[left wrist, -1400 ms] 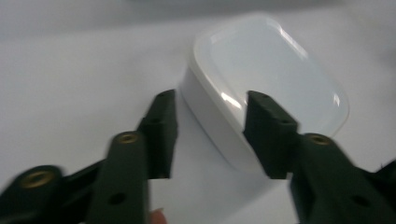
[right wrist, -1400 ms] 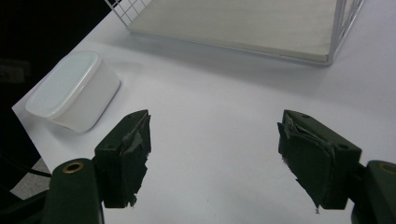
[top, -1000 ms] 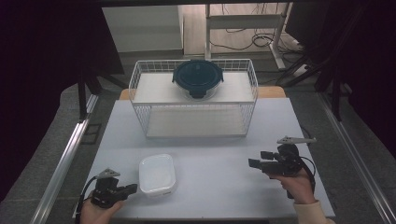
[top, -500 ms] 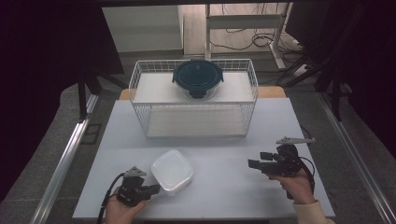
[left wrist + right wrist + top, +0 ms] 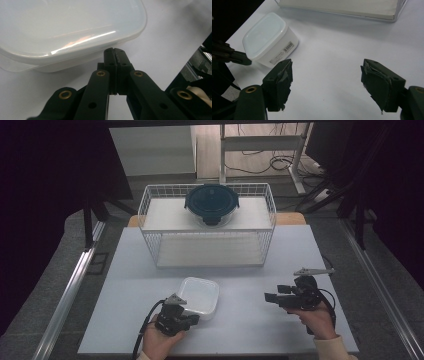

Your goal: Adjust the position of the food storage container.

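High view looks down; claw views share the white container (image 5: 270, 39).

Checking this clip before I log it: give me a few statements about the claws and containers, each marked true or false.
1. The left claw is shut, its tip by the white container. True.
2. The right claw grips the white container. False: it is open, with nothing between its jaws.
3. The dark-lidded container sits on the wire rack. True.
4. The white container has no lid. False: a lid covers it.
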A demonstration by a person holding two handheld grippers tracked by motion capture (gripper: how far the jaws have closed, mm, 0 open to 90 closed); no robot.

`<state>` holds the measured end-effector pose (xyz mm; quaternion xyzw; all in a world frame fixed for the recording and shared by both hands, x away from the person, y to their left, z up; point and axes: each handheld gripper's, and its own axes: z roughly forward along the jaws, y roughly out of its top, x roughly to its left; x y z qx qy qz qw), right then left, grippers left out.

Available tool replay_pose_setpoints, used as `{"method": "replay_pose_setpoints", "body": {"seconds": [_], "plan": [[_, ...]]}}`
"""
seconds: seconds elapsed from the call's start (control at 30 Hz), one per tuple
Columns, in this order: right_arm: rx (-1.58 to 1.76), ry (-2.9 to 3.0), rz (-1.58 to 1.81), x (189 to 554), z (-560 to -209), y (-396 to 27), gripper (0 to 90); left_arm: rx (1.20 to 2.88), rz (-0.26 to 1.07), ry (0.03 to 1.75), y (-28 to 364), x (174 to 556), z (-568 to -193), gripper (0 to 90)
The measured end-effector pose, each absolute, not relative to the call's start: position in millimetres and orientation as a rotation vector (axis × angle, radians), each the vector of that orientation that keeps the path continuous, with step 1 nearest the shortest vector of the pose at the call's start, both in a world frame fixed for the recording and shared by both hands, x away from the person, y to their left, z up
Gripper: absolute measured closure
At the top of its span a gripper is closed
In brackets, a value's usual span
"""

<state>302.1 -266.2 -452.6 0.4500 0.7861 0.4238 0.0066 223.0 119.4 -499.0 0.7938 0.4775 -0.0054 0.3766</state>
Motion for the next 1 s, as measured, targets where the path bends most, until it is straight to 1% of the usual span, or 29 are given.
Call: {"method": "replay_pose_setpoints", "body": {"seconds": [0.1, 0.17, 0.27, 0.4, 0.47, 0.67, 1.0], "plan": [[1.42, 2.447, 1.327, 301.7, -452.3, -267.8, 25.0, 1.99, 0.02, 1.219, 134.3, 219.5, -487.6, 89.7], [1.426, 2.45, 1.318, 301.3, -452.6, -268.0, 25.1, 1.949, 0.055, 1.239, 150.9, 221.4, -479.7, 89.7], [1.419, 2.46, 1.31, 300.1, -452.5, -266.0, 25.0, 1.904, 0.089, 1.292, 172.4, 228.8, -475.7, 89.9], [1.413, 2.463, 1.316, 300.3, -451.8, -265.4, 25.0, 1.888, 0.126, 1.348, 190.4, 241.8, -477.4, 90.0], [1.413, 2.461, 1.315, 300.5, -452.3, -265.6, 25.0, 1.903, 0.132, 1.374, 193.1, 249.4, -482.9, 90.0], [1.434, 2.46, 1.296, 301.2, -455.3, -268.1, 25.0, 1.933, 0.073, 1.393, 190.5, 263.7, -502.9, 90.0], [1.443, 2.453, 1.293, 300.8, -456.2, -269.2, 25.0, 1.975, 0.009, 1.337, 172.6, 250.5, -509.0, 90.0]]}}
